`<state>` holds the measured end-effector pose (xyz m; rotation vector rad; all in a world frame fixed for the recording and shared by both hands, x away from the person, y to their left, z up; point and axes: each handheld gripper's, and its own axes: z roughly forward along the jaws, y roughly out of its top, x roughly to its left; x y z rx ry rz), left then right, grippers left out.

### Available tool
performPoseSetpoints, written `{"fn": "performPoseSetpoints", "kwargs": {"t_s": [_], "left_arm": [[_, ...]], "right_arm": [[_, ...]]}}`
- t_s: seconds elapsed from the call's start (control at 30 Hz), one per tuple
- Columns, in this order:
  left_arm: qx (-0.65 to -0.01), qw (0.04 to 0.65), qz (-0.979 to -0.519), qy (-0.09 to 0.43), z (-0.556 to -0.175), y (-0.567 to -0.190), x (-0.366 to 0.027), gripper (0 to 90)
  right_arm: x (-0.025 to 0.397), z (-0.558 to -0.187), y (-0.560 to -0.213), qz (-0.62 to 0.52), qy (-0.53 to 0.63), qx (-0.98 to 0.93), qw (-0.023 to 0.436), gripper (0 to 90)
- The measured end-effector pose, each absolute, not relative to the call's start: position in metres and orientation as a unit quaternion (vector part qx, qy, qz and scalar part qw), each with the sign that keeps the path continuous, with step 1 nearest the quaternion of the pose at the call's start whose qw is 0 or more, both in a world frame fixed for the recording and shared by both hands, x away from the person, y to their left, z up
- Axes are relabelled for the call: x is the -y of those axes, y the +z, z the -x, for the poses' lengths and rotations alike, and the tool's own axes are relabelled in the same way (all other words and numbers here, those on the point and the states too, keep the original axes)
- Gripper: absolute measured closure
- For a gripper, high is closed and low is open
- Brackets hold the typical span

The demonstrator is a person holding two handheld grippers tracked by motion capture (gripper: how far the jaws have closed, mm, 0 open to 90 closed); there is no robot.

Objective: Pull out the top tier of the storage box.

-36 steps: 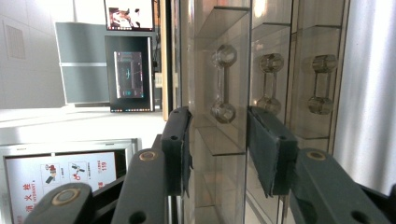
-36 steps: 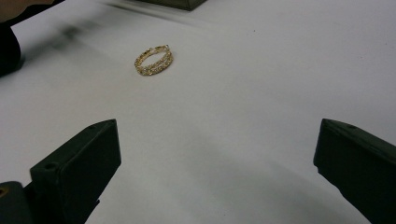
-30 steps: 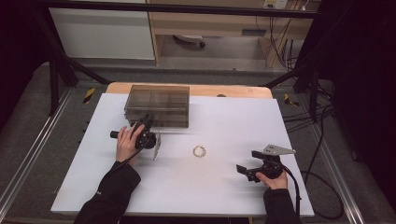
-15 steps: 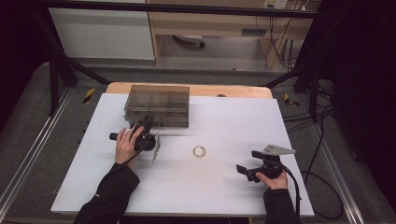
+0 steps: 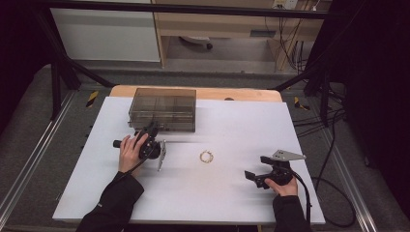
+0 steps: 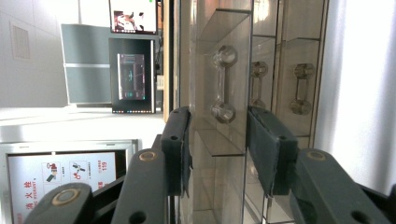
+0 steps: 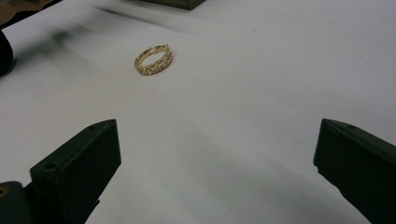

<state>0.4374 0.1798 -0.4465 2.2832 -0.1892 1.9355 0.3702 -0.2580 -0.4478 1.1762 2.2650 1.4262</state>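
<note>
A smoky clear drawer box (image 5: 163, 108) stands at the back left of the white table (image 5: 217, 203). My left gripper (image 5: 151, 131) is turned on its side at the box's front. In the left gripper view it (image 6: 219, 149) is open, its jaws on either side of a clear drawer handle (image 6: 223, 84) without touching it. A gold bracelet (image 5: 207, 156) lies flat mid-table. My right gripper (image 5: 254, 178) rests near the right front, wide open and holding nothing. The bracelet (image 7: 153, 59) lies well ahead of the right gripper (image 7: 219, 140), to the upper left.
Two more clear handles (image 6: 302, 88) show on neighbouring drawers of the box. A wooden strip (image 5: 241, 94) runs behind the white surface. Cables (image 5: 333, 159) trail off the table's right side. A monitor (image 6: 131, 77) stands far behind.
</note>
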Motion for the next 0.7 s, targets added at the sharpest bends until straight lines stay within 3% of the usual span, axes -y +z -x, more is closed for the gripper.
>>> {"fn": "performPoseSetpoints", "kwargs": {"t_s": [0.7], "left_arm": [[0.065, 0.076, -0.758, 0.644, -0.425, -0.447, -0.181, 59.5]], "right_arm": [[0.258, -0.370, -0.448, -0.400, 0.485, -0.770, 0.109, 1.3]]}}
